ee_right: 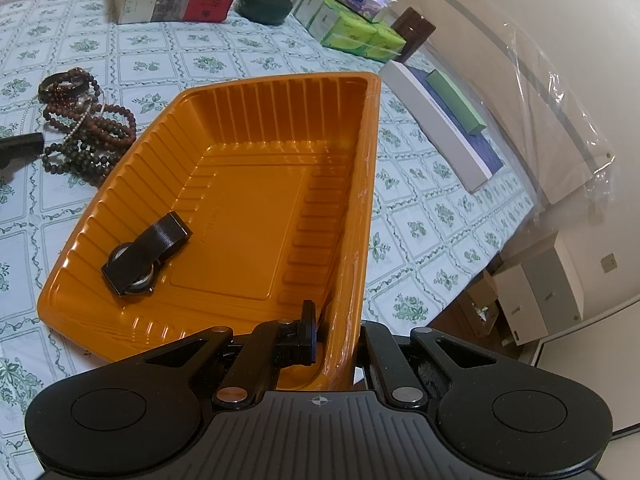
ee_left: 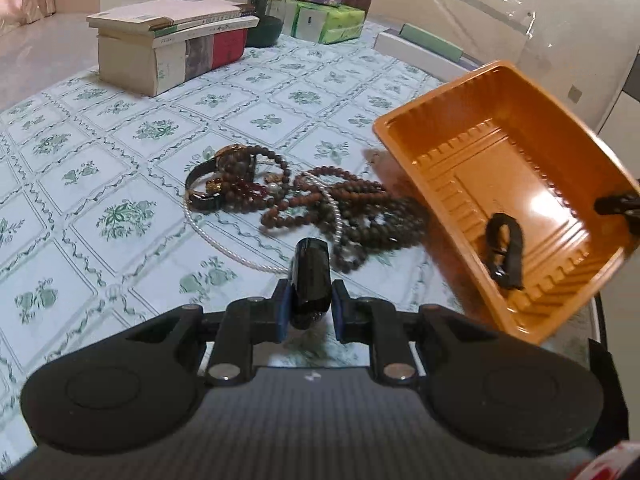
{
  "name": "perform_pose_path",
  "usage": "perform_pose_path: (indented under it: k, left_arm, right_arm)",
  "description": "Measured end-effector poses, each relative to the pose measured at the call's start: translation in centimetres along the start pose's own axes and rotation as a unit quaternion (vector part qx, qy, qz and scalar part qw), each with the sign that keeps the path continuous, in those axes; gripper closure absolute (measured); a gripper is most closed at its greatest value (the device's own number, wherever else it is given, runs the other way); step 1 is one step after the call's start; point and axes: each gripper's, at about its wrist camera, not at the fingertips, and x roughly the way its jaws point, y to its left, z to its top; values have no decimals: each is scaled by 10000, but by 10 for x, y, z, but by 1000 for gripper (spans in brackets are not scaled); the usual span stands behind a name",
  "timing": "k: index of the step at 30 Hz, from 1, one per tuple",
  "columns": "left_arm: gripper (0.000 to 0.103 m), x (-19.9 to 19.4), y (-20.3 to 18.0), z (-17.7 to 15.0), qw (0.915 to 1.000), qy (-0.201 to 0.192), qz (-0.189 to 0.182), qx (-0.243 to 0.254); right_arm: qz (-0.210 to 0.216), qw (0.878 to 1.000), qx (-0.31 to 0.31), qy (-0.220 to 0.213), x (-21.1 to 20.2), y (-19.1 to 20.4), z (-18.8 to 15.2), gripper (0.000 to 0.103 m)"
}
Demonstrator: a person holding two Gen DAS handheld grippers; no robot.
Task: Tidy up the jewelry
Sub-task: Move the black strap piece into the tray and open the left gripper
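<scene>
Nearest in left wrist view: left gripper (ee_left: 310, 310), jaws narrowed and clamped on a glossy black band (ee_left: 310, 276), pads pressing both its sides; long axis of band running away from camera, far end rounded, tilted up over the tablecloth (ee_left: 120, 160). Just beyond band tip, a white pearl strand (ee_left: 224, 240) looping on the cloth, then the jewelry pile (ee_left: 304, 200): brown bead strings tangled w/ dark red beads, plus a watch (ee_left: 222, 168) w/ black strap at pile's left end; pile's long axis roughly left-right, lying ahead of the left gripper and apart from it. To the right, orange tray (ee_left: 404, 136) tilted, near corner raised, a black-strap watch (ee_left: 505, 250) lying inside on its floor. In right wrist view: right gripper (ee_right: 334, 332) clenched on tray's near right wall, one finger (ee_right: 306, 330) inside the tray, other outside; tray's long axis pointing away from camera, slightly rightward. Same black-strap watch in tray's near left area, strap pointing diagonally up-right, well left of the right gripper, not touching it. Farther back: stack of books (ee_left: 172, 48), dark green jar (ee_left: 262, 12), tissue packs (ee_left: 326, 12), white flat box (ee_right: 436, 128) w/ green box on top, clear plastic sheet near wall.
</scene>
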Motion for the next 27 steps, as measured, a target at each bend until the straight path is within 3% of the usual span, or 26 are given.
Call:
perform_pose_path:
  k: [6,10,18,27]
  left_arm:
    - [84,-10,-19,6,9993,-141,-337,46]
    - [85,-12,-44,14,9963,-263,-786,223]
    - [84,11,-103,26,9790,-247,-1933,603]
    - [85,35,-134,20,9677,-33,-2305,1023]
  right_arm:
    - [5,10000,-2,-4,0,0,0,98]
    - [9,10000,8,0,0,0,-1,98]
    - [38,10000,48,5,1,-1,-1,98]
    - [52,10000,69,6,2,-2,-2,98]
